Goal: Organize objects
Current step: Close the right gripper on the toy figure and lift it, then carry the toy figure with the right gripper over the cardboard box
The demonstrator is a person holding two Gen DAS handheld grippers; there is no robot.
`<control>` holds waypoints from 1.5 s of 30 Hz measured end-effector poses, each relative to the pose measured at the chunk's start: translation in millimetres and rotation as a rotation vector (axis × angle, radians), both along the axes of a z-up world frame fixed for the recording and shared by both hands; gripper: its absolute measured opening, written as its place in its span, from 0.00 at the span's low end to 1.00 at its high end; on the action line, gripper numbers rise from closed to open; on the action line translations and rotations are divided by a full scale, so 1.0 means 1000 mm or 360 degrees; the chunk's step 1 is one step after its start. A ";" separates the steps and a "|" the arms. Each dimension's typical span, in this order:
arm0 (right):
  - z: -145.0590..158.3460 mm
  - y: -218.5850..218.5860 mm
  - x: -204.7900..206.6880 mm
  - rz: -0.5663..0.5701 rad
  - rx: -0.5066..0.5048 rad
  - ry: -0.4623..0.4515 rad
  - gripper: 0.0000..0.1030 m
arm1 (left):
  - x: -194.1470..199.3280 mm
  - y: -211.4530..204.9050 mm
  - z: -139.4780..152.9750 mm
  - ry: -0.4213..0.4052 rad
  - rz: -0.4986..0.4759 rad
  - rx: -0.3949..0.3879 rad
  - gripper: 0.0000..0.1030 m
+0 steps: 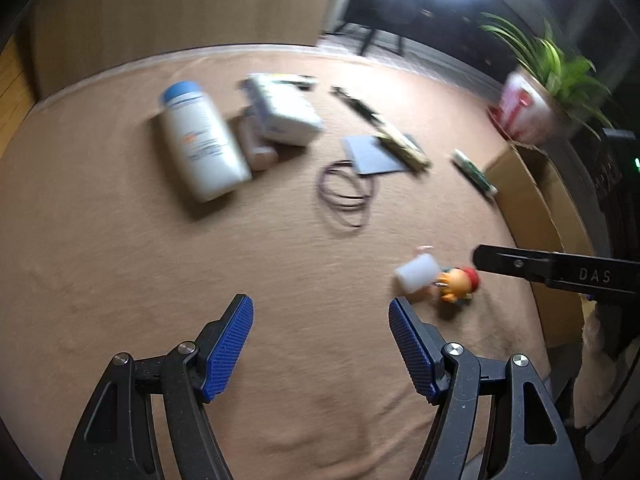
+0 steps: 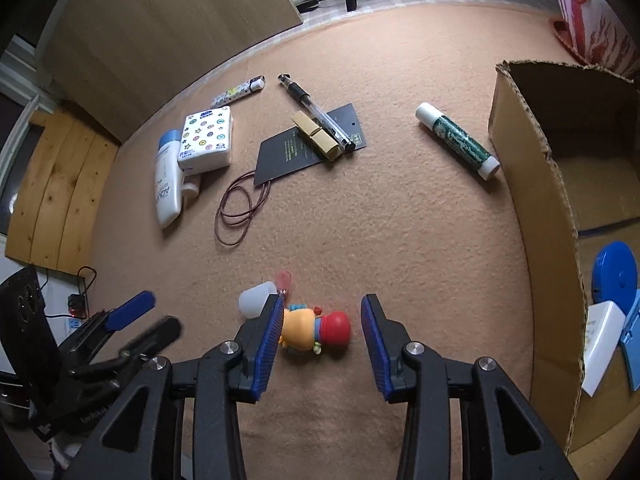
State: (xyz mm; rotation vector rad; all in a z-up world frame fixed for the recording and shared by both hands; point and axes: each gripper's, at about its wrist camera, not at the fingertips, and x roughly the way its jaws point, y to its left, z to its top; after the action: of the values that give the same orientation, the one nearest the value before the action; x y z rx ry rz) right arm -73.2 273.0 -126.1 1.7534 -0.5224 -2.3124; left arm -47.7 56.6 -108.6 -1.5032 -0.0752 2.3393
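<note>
A small toy figure (image 2: 316,330) with a red head and yellow body lies on its side on the tan carpet (image 2: 400,240). It sits between the pads of my right gripper (image 2: 322,305). The left pad is at its body and the right pad stands off from its head, so the jaws are open. A white cap (image 2: 256,300) and a pink bit lie just beyond the toy. The left wrist view shows the toy (image 1: 458,282) and a black finger of the right gripper (image 1: 520,264). My left gripper (image 1: 320,308) hangs open over bare carpet with nothing between its pads.
An open cardboard box (image 2: 532,184) stands at the right, holding a blue disc (image 2: 616,276) and a white card (image 2: 600,344). On the carpet lie a green glue stick (image 2: 456,140), pen (image 2: 316,114), clothespin (image 2: 316,136), dark card (image 2: 288,152), cord loop (image 2: 236,216), tissue pack (image 2: 208,138) and white bottle (image 2: 166,176).
</note>
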 end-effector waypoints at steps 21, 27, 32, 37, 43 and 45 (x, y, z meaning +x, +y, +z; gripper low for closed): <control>0.000 0.014 0.012 -0.0031 -0.0056 -0.0021 0.36 | -0.019 0.076 -0.017 -0.0031 -0.0316 -0.0037 0.42; -0.003 0.003 0.011 0.0025 -0.0040 -0.0021 0.36 | -0.017 0.074 -0.016 -0.0015 -0.0320 -0.0067 0.33; 0.000 -0.008 0.011 0.0112 0.0017 0.0030 0.36 | -0.017 0.065 -0.017 -0.0007 -0.0300 -0.0104 0.24; -0.001 -0.025 0.012 0.0228 0.0166 0.0084 0.42 | -0.017 0.052 -0.015 0.0000 -0.0271 -0.0076 0.24; -0.008 -0.036 0.011 0.0324 0.0298 0.0122 0.44 | -0.014 0.054 -0.017 0.0006 -0.0324 -0.0084 0.24; -0.012 -0.034 0.010 0.0329 0.0293 0.0108 0.44 | -0.015 0.054 -0.017 -0.0001 -0.0328 -0.0066 0.24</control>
State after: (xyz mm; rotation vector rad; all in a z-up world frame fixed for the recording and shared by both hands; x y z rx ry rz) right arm -63.2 238.6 -137.7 1.7068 -0.1125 -2.3245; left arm -62.7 110.8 -125.9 -1.4561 0.1228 2.1888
